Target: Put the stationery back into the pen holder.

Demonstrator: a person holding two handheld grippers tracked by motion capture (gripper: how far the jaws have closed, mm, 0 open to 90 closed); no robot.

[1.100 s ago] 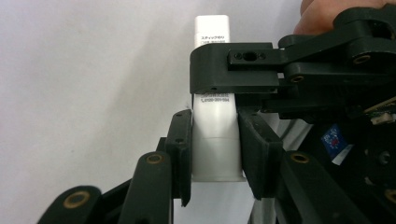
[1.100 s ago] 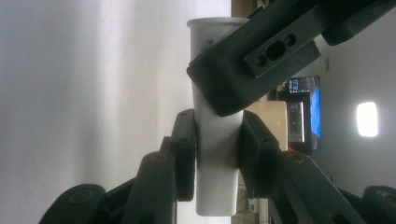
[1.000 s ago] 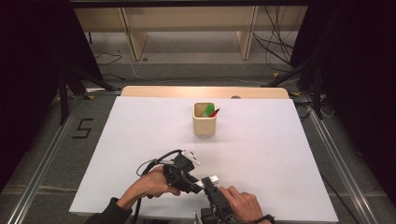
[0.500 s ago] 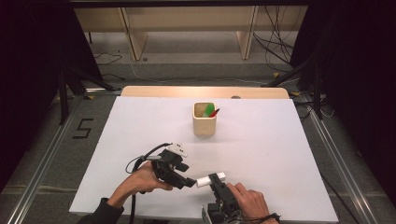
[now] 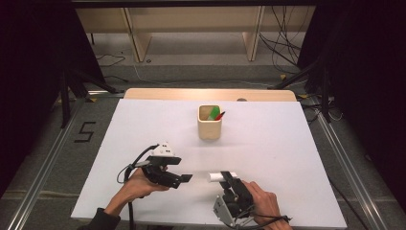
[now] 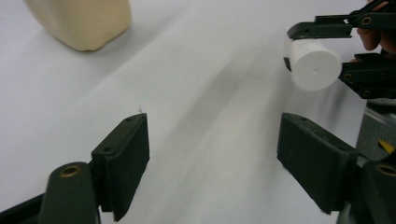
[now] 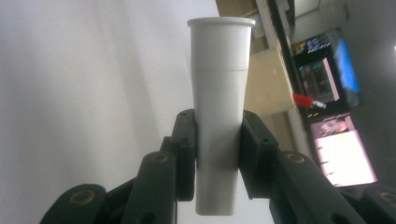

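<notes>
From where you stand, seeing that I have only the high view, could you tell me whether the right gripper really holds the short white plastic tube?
Observer: Yes. In the right gripper view the right gripper is clamped on the white plastic tube, a pad on each side of its body.
Operator: Thank you. Which end points away from that gripper?
Observer: The end with a flared rim and a seam just under it.
Operator: And is anything between the left gripper's pads?
Observer: No. In the left gripper view the left gripper, whose jaws have just been opening, has bare white table between its pads, and the tube's flat end faces it.
</notes>
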